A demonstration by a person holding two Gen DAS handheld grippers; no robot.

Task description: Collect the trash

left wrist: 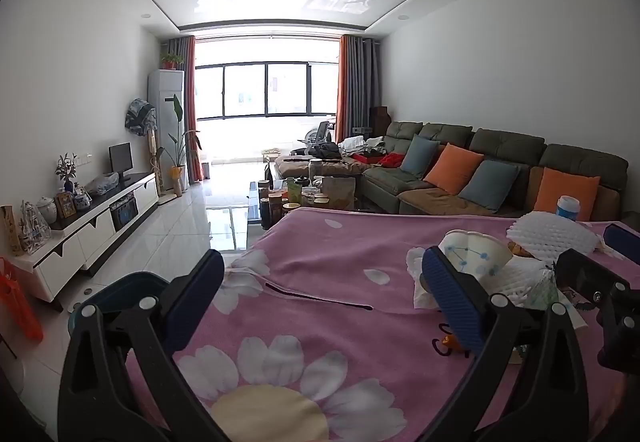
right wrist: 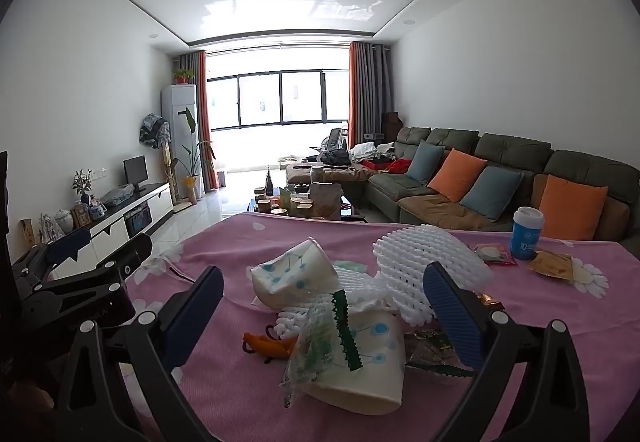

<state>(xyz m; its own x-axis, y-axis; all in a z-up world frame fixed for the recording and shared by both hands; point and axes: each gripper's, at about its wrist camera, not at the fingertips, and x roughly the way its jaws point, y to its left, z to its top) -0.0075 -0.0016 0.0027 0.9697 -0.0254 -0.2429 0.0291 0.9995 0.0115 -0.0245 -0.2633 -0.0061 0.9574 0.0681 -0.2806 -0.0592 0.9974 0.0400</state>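
Note:
A heap of trash lies on the pink flowered tablecloth (right wrist: pixel 224 370): a crushed paper cup (right wrist: pixel 372 362) on its side, a second crushed cup (right wrist: pixel 292 274), white foam fruit net (right wrist: pixel 428 262) and a clear green-edged wrapper (right wrist: pixel 320 346). My right gripper (right wrist: pixel 320 310) is open, its fingers either side of the near cup, just short of it. My left gripper (left wrist: pixel 320 294) is open and empty over bare cloth, left of the heap; the crushed cup (left wrist: pixel 476 250) and foam net (left wrist: pixel 556 234) show at its right. A blue bin (left wrist: pixel 120 290) stands below the table's left edge.
A blue-and-white tub (right wrist: pixel 527 234), a red packet (right wrist: pixel 494 254) and a yellow wrapper (right wrist: pixel 554 264) lie at the far right of the table. An orange peel (right wrist: pixel 268 346) lies beside the near cup. A sofa (right wrist: pixel 500 182) and coffee table (right wrist: pixel 308 202) stand beyond.

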